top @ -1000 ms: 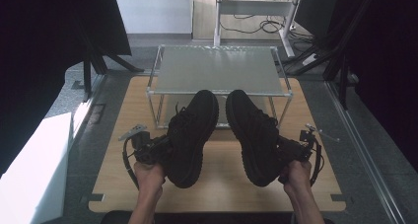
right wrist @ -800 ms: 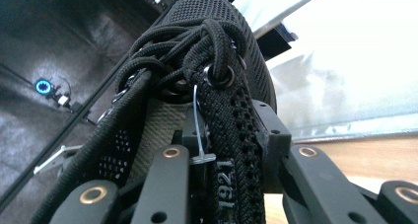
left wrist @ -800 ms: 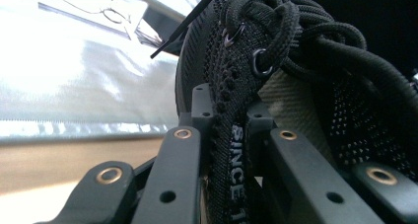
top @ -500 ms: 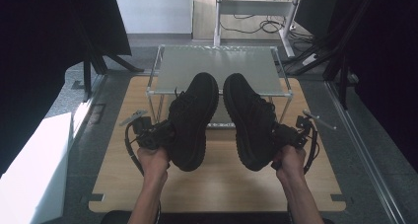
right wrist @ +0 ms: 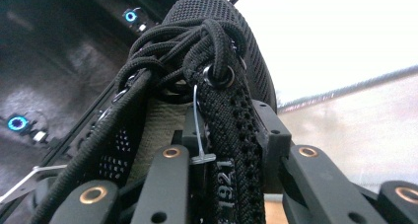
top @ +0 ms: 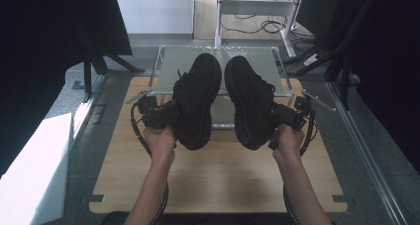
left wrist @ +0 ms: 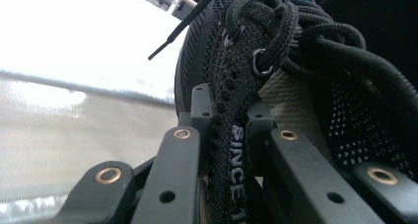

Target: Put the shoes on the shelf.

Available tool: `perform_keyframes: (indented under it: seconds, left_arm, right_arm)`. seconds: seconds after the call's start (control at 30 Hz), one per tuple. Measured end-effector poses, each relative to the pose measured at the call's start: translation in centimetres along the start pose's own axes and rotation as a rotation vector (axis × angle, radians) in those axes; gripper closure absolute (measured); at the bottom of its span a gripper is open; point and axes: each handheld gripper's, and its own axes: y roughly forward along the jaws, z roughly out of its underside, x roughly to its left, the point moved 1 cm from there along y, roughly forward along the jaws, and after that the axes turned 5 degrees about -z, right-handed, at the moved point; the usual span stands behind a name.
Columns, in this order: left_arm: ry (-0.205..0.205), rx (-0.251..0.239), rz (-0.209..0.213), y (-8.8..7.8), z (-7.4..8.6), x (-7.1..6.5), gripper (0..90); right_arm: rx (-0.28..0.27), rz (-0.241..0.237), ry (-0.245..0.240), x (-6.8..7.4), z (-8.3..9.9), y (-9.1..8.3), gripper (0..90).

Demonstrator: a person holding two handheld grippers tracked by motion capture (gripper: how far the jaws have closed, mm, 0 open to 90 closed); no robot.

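Two black lace-up shoes hang in the air above the wooden table [top: 218, 175]. The left shoe [top: 197, 98] is held by my left gripper [top: 166, 113], whose jaws are shut on its knit collar edge [left wrist: 231, 135], printed with white lettering. My right gripper [top: 280, 115] is shut on the collar edge [right wrist: 229, 150] of the right shoe [top: 250, 100]. Both shoes point toes away from me, soles turned up toward the high camera. Their toes reach over the wire rack [top: 171, 69] at the table's far end.
The rack has a pale top shelf [top: 173, 61] on thin metal legs. Dark panels stand at both sides of the table. A white desk frame [top: 257, 9] and cables lie on the floor beyond. A pale surface [top: 29, 170] sits at the left.
Both hands have lifted the shoes and carried them forward, so the toes now sit over the rack's top shelf. The grips have not changed.
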Motion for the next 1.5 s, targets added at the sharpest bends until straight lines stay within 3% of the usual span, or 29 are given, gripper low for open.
perform_keyframes:
  seconds: [0.2, 0.57, 0.8, 1.1, 1.27, 1.5]
  left_arm:
    - [-0.019, -0.005, -0.042, 1.6, -1.6, -0.3, 80.0]
    - [-0.016, 0.006, -0.135, 5.0, -3.8, -0.9, 79.7]
    - [-0.01, 0.016, -0.196, 6.9, -5.1, -0.8, 79.4]
    - [0.0, 0.036, -0.281, 9.0, -6.4, -0.9, 79.0]
    - [0.025, 0.063, -0.34, 10.4, -7.0, -1.2, 78.5]
    - [0.046, 0.074, -0.366, 11.9, -7.2, -1.5, 77.6]
  right_arm:
    - [-0.013, 0.029, 0.01, -0.3, -1.1, 1.3, 72.2]
    - [-0.035, 0.094, 0.027, -0.4, -3.3, 4.5, 72.2]
    - [-0.029, 0.158, 0.011, -0.8, -4.5, 6.7, 72.2]
    - [-0.023, 0.229, -0.048, -1.0, -5.6, 9.2, 72.2]
    - [-0.029, 0.286, -0.079, -1.1, -6.3, 10.1, 72.2]
    - [0.004, 0.343, -0.132, -0.9, -6.8, 11.5, 71.1]
